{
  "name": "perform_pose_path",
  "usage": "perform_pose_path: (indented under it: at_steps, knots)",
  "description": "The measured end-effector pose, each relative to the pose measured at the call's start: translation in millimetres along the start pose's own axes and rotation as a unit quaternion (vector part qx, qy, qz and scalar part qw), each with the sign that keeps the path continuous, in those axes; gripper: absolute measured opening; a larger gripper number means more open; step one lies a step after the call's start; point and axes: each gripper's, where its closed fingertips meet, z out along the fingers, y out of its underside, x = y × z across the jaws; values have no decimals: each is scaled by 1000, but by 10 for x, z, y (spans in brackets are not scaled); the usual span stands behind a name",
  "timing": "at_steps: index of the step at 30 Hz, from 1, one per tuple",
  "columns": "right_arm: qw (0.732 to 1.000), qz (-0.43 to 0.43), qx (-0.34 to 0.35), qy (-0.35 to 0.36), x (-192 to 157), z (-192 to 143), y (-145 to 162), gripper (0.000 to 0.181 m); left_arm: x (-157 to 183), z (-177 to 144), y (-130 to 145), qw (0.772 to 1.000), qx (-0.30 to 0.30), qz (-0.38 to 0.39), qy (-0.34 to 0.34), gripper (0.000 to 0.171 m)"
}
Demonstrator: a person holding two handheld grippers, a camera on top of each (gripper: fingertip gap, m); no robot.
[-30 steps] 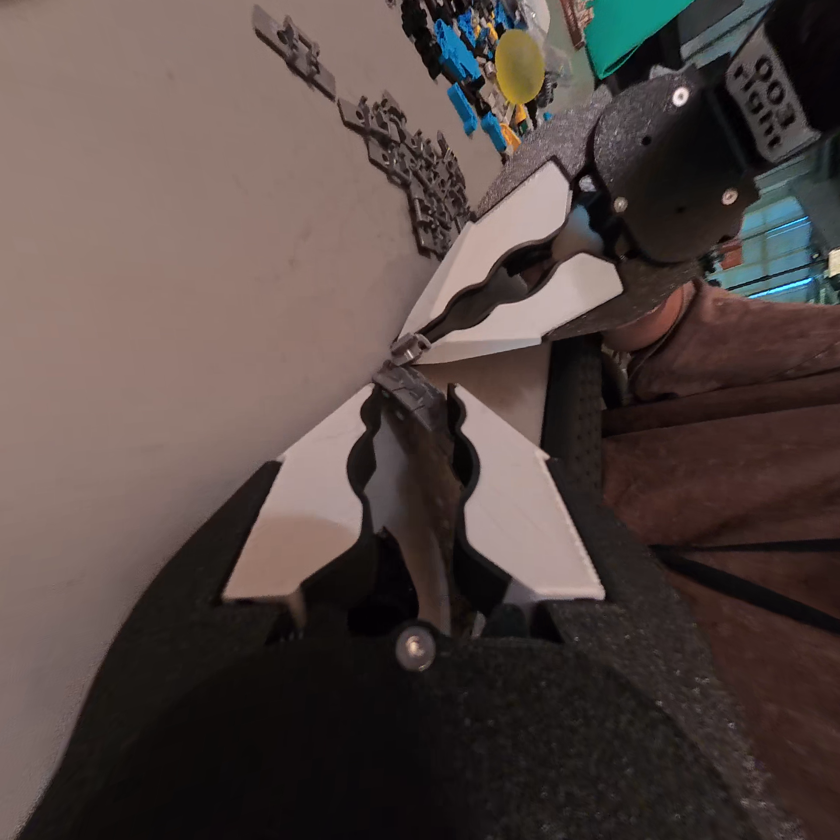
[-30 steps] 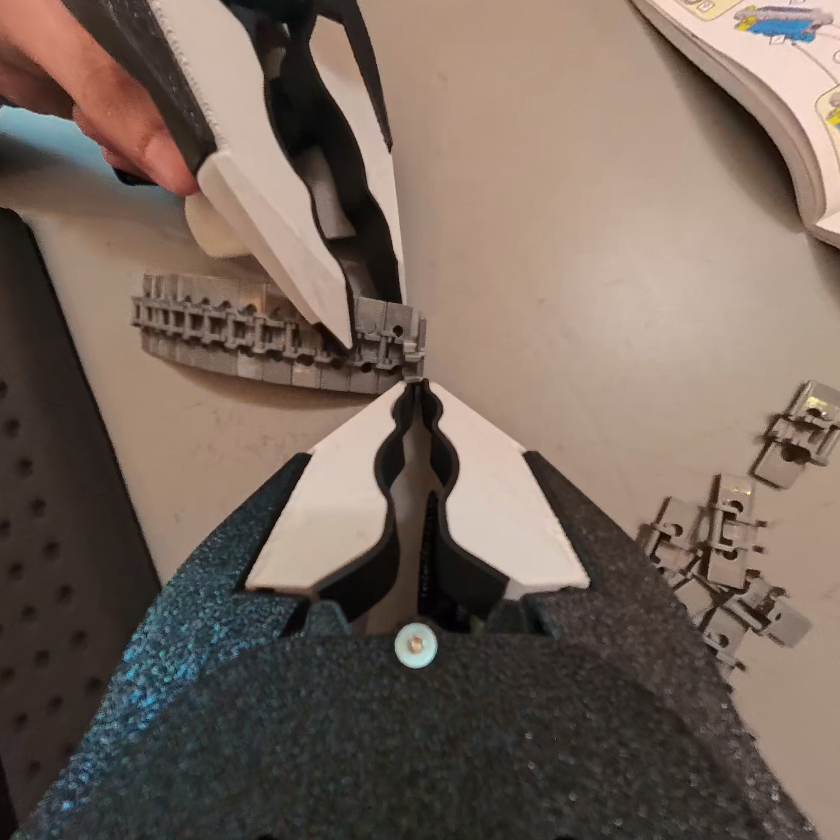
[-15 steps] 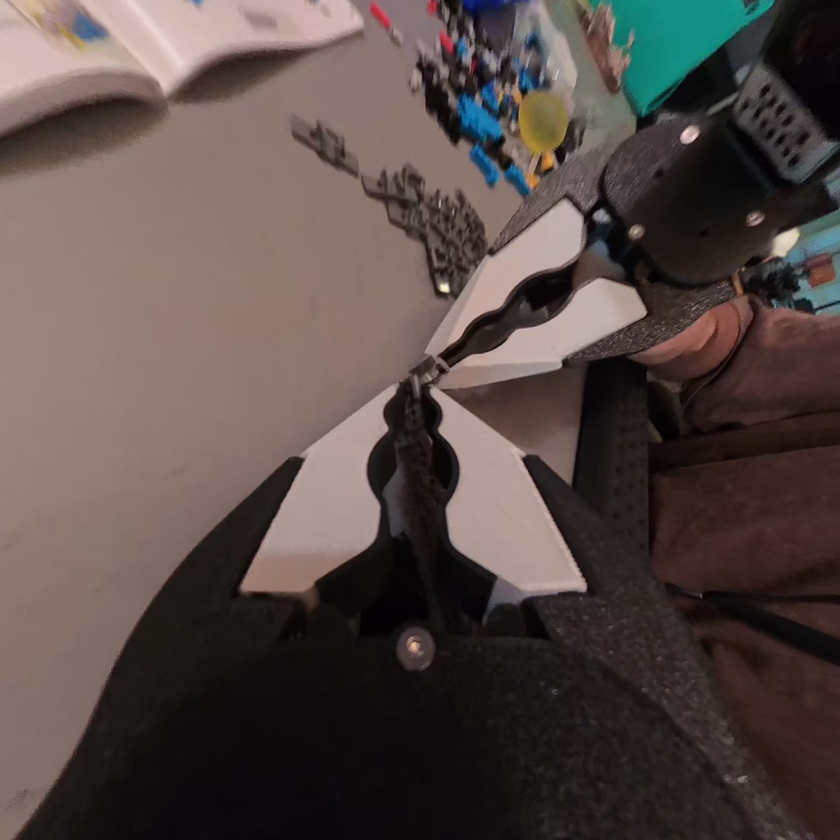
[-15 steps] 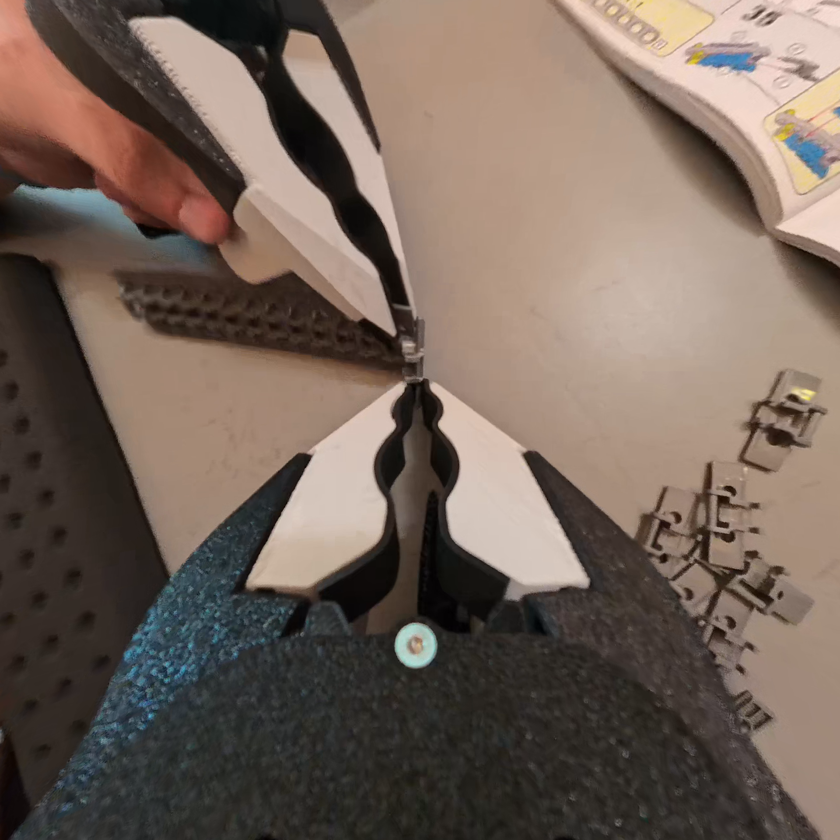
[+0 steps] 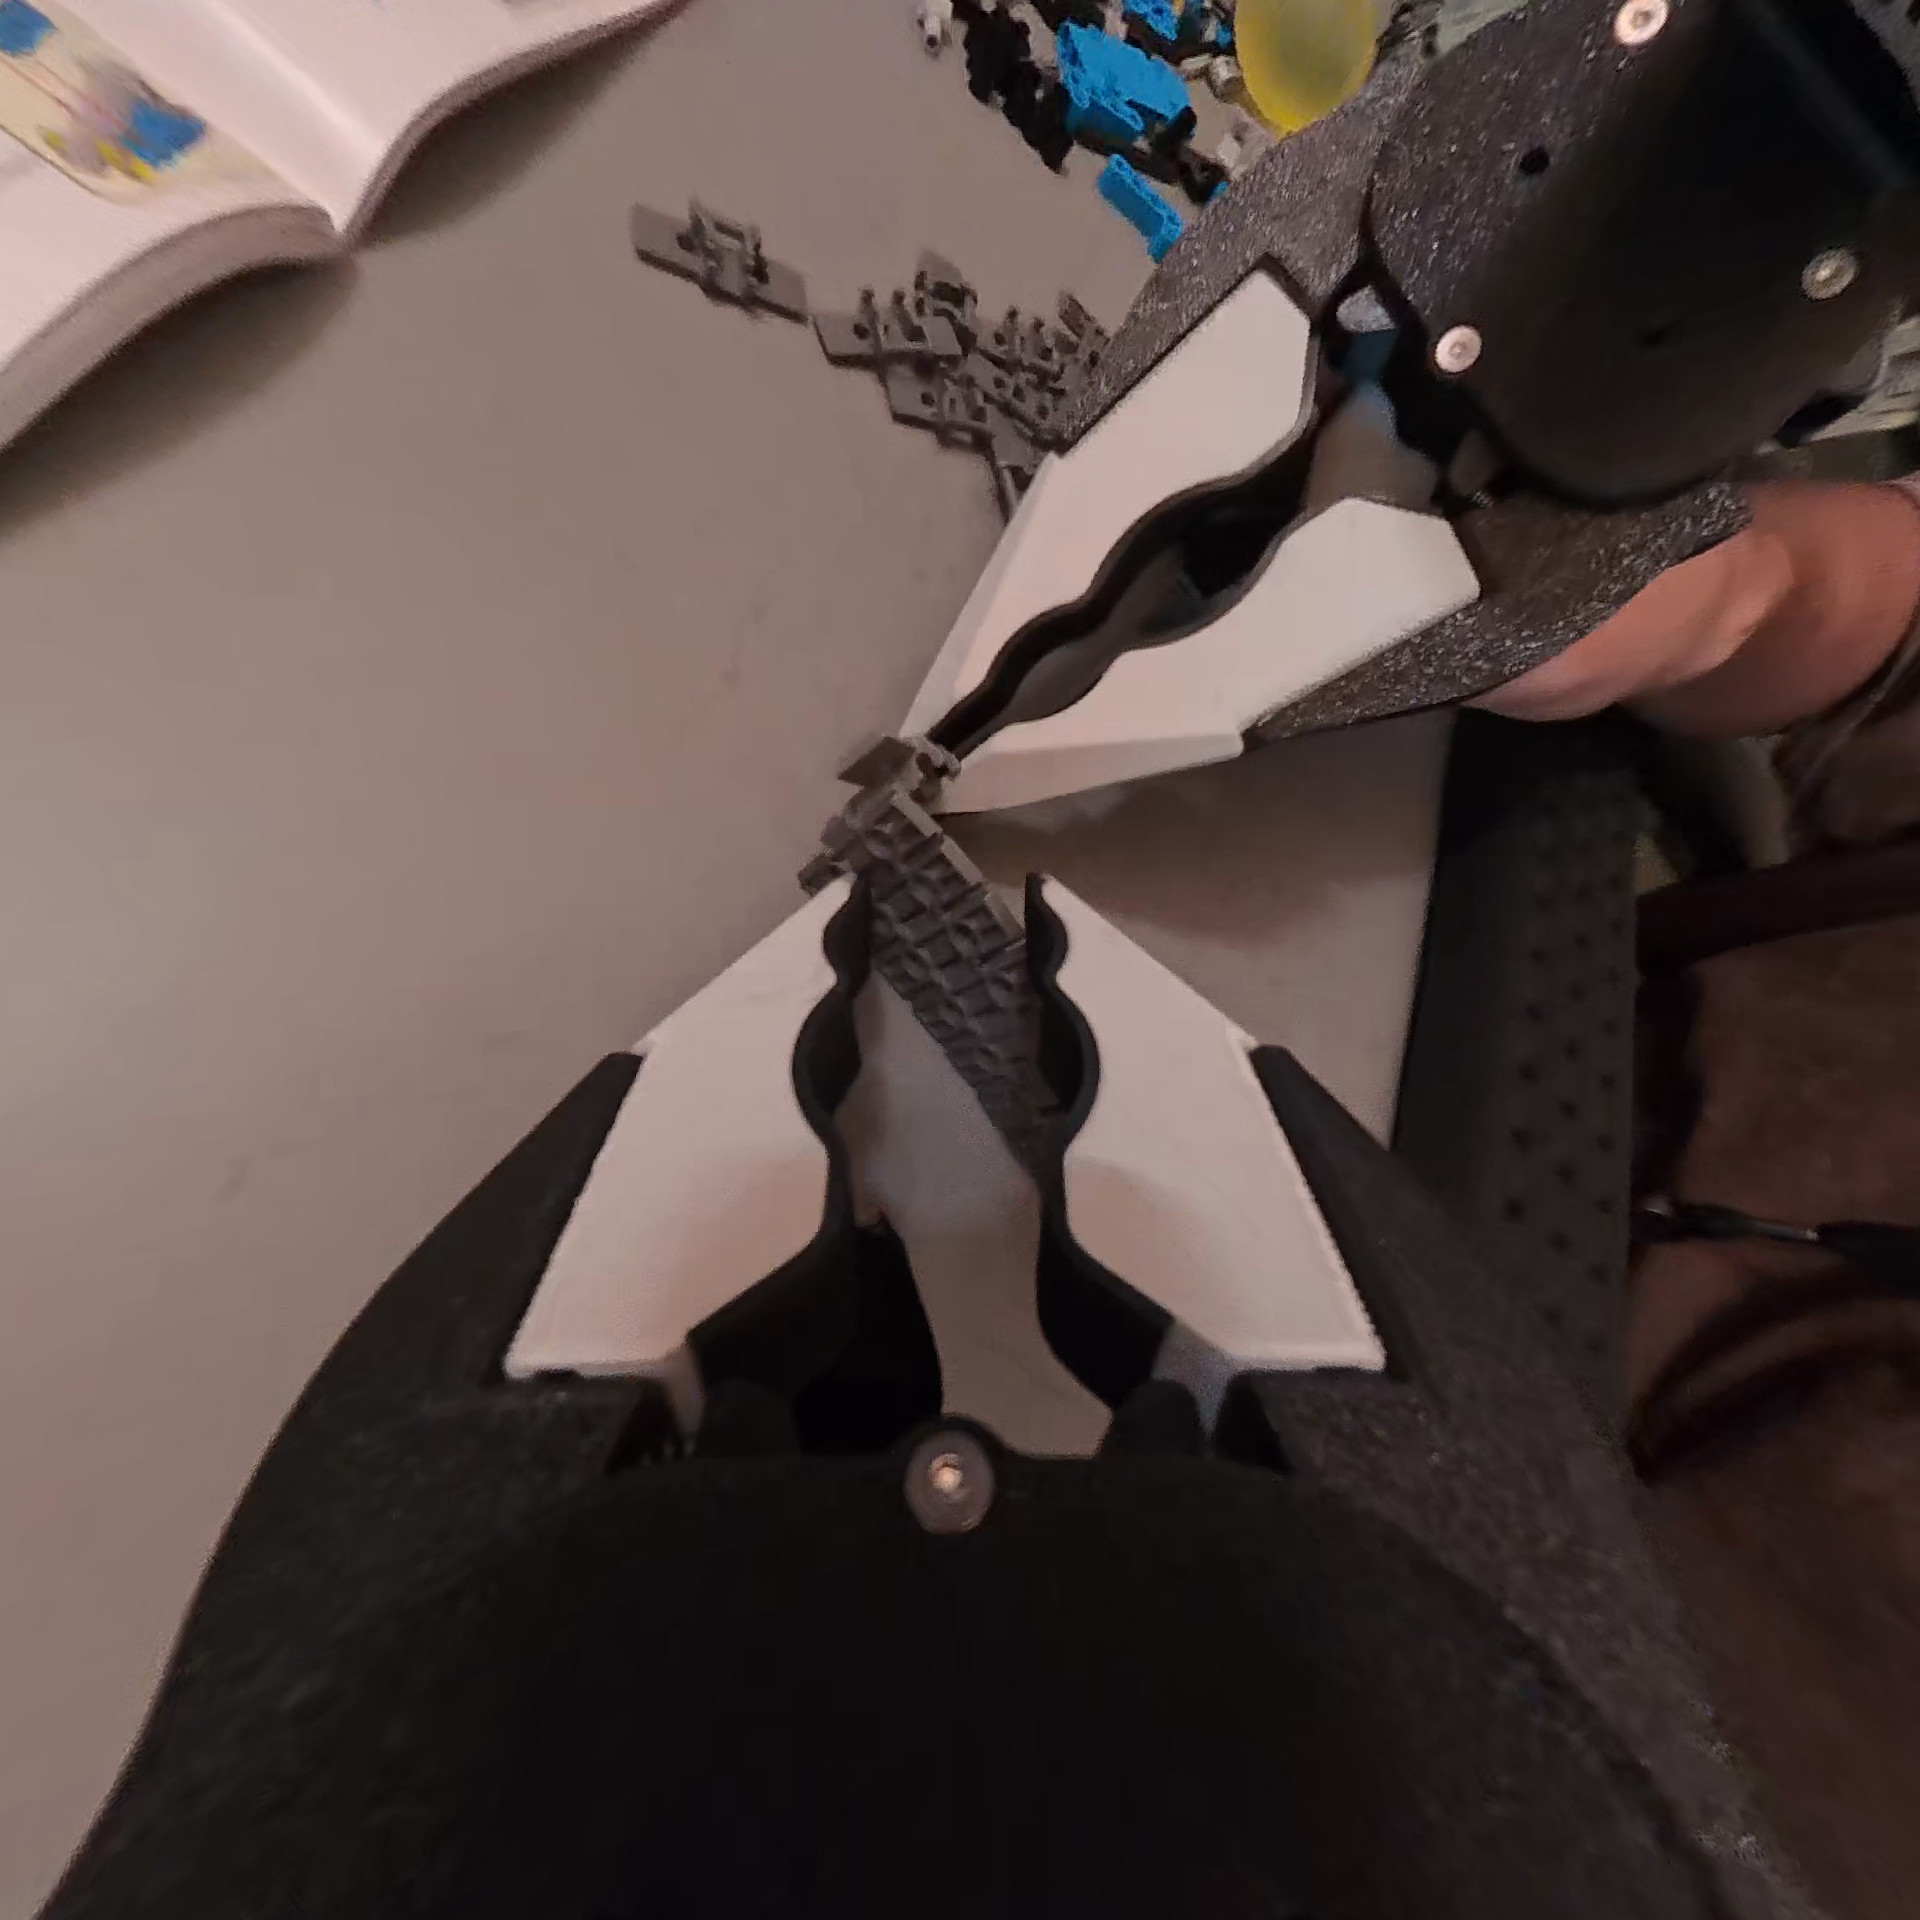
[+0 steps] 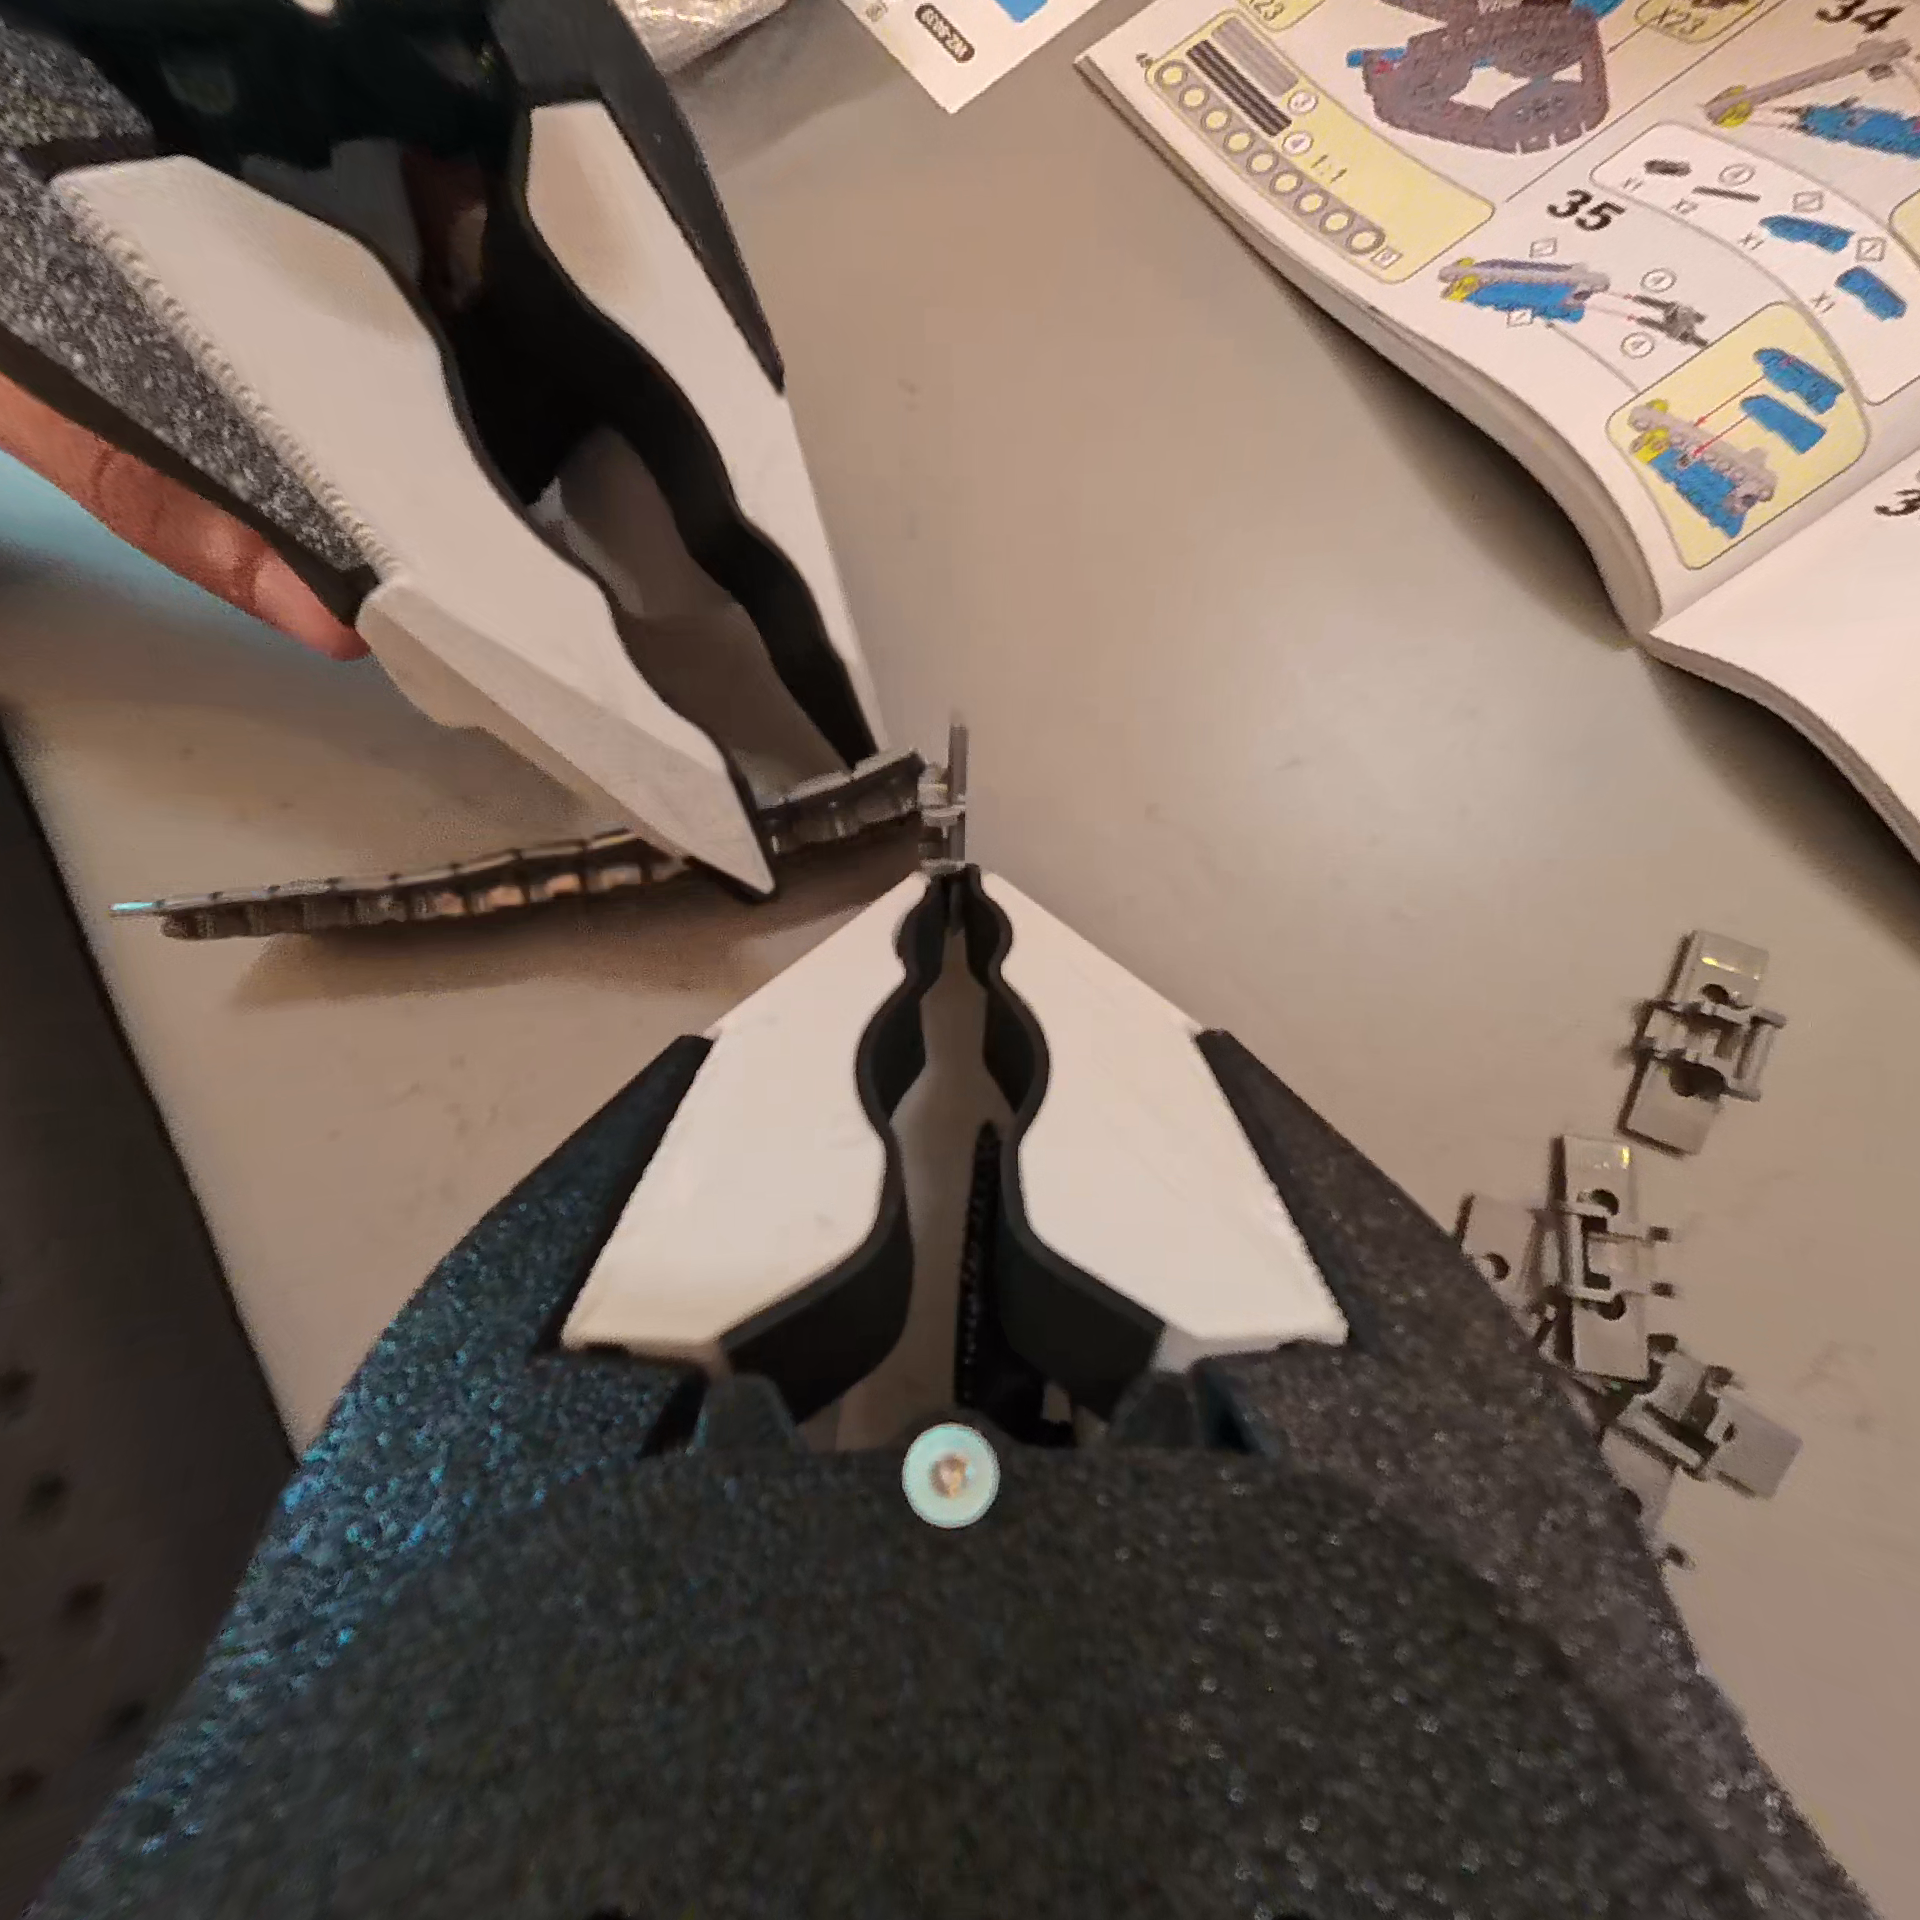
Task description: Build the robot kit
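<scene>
Your left gripper (image 5: 940, 894) clamps grey track chain (image 6: 436, 899) near its free end, steadying it, tail resting on table (image 6: 1195, 644). Your right gripper (image 6: 951, 883), pinched tight on single grey link (image 6: 951, 790), meets chain's end. Loose links (image 6: 1621, 1278) right of chain, instruction booklet (image 6: 1558, 260) beyond.

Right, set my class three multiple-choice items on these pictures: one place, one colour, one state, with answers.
1. Where does the open booklet lie in the right wrist view? A upper right; B lower left; C under the gripper.
2. What colour are the loose links on the table? A red; B grey; C green.
3. The right gripper is: A wide open; B shut on a single link; C holding the booklet.
Answers: A, its pages fill that corner; B, the whole pile is grey; B, its tips pinch the link beside the track chain that the left gripper holds.
</scene>
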Motion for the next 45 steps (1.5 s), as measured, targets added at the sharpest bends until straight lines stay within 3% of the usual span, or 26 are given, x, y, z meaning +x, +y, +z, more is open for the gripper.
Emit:
perform_pose_path:
  at_steps: [7, 19, 23, 28, 31, 34, 38, 42, 45]
  knots:
    - [1000, -12, 7, -3, -19, 3, -22, 3, -44, -31, -22, 999, 2, 19, -33, 24]
    - [999, -46, 18, 15, 26, 35, -61, 3, -57, -57, -18, 999, 11, -49, 21, 27]
    - [998, -61, 22, 23, 61, 49, -77, 3, -6, -46, -48, 998, 20, -50, 36, 41]
    - [997, -71, 28, 23, 51, 53, -102, 3, -29, -46, -66, 998, 25, -48, 22, 43]
    - [996, -77, 26, 22, 33, 73, -99, 3, -98, -82, -72, 999, 24, -44, -8, 59]
    - [996, -80, 29, 23, 30, 78, -111, 3, -159, -107, -36, 999, 11, -37, -31, 59]
    - [996, -78, 31, 22, 37, 81, -116, 3, -193, -39, 3, 998, 5, -53, -35, 51]
    - [996, -79, 33, 25, 46, 78, -126, 3, -238, -30, -7, 998, 19, -41, -46, 10]
    - [996, -78, 42, 25, 59, 63, -149, 3, -236, -31, -15, 998, 24, -37, -41, 9]
